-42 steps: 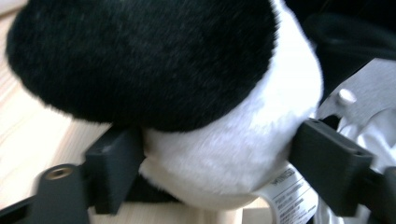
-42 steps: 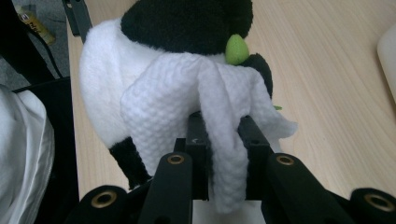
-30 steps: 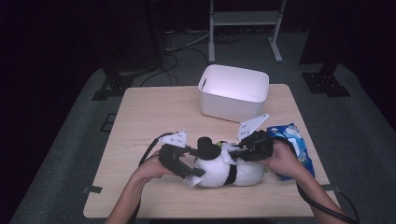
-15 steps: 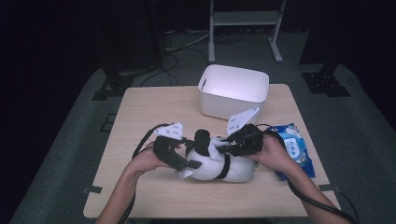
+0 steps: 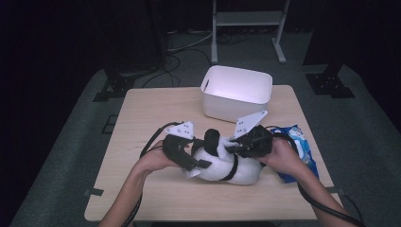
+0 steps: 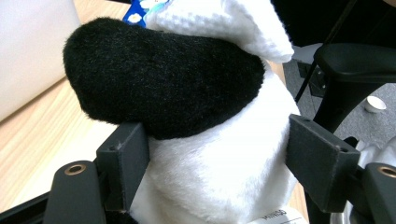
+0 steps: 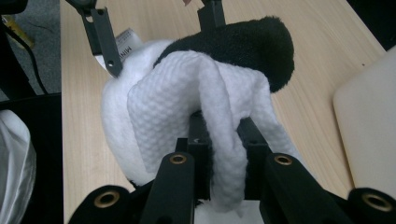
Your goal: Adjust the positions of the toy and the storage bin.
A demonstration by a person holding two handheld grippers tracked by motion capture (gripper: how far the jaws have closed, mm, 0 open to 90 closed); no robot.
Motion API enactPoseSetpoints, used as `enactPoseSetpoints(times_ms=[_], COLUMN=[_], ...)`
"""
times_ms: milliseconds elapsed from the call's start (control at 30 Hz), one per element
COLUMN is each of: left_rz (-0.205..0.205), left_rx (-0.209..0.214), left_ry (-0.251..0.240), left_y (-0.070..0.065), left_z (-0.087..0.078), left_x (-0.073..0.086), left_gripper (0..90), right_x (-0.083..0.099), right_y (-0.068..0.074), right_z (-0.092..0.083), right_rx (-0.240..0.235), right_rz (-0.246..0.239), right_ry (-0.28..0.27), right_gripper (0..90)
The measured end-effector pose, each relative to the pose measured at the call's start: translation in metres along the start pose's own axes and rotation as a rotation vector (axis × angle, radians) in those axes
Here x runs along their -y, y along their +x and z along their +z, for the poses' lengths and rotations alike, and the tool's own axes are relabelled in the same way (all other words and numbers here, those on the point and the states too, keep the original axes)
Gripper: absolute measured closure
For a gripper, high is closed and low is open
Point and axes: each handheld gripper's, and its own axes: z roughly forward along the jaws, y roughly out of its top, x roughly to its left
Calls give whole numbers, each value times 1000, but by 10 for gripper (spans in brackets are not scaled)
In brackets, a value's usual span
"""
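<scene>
From above, the wooden table (image 5: 156, 118) carries a white bin (image 5: 236, 92) at its far edge and a blue packet (image 5: 299, 144) at the right, partly under the person's right hand (image 5: 279, 156). Between the two hands, near the front of the table, lies a black-and-white plush toy (image 5: 222, 163), well short of the bin. Behind the table stand a white metal frame (image 5: 246, 19) and loose cables on the grey floor. The left gripper (image 5: 191, 163) comes in from the left, the forearm angled up from the bottom edge, its jaws reaching onto the toy's white body. The right gripper (image 5: 231, 146) comes in from the right, level and pointing left, over the toy's top, grey plate tilted upward.

In the left gripper view, the left gripper's (image 6: 217, 163) two black jaws stand fairly wide on either side of the toy's (image 6: 219, 158) white body, both pads against the fur, so it holds the toy. The toy's black furry part (image 6: 159, 74) bulges above the left jaw and a white waffle cloth (image 6: 224, 23) lies draped over the top. The bin's wall (image 6: 32, 51) fills the left background.

In the right gripper view, the right gripper's (image 7: 224, 154) jaws are nearly together, pinching a fold of the waffle cloth (image 7: 187, 93) that lies over the toy (image 7: 116, 121). The other gripper's jaws (image 7: 107, 39) show beyond, at the toy's far side. The bin's edge (image 7: 369, 130) sits at the right.
</scene>
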Motion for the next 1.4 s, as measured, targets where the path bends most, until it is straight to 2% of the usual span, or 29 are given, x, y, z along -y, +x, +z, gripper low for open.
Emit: enactPoseSetpoints(times_ms=[100,133,333,500,600,967,1067,1233,1267,1300,1333,1400], left_rz=[5,4,16,14,12,6,4,0,-2,-5,3,-1], left_rx=[-3,-4,-6,-2,-3,-1,-3,-6,-6,-5,-5,-4], left_ry=[-3,-1,10,5,5,-4,-3,-1,-4,-4,-2,-6], left_y=[0,0,-1,-1,1,1,1,2,2,2,3,3], left_z=[4,6,13,15,15,16,16,16,16,16,16,17], left_x=[-6,-7,-15,-17,-16,-18,-18,-17,-17,-17,-18,-19], left_gripper=[235,235,236,236,237,236,236,236,235,235,235,235], right_x=[7,12,15,8,4,8,13,36,47,47,55,58], right_y=[-3,-5,-7,-7,-6,-8,-10,-12,-13,-13,-13,-13], right_z=[-5,-8,-14,-19,-17,-20,-19,-15,-12,-12,-9,-8], right_rx=[15,18,8,19,35,28,26,34,39,39,37,36], right_rz=[11,28,53,40,16,37,54,93,107,107,118,120], right_ry=[4,-5,-33,-55,-26,-27,-32,10,36,36,61,63], right_gripper=[784,783,783,782,782,782,782,782,782,782,782,782])
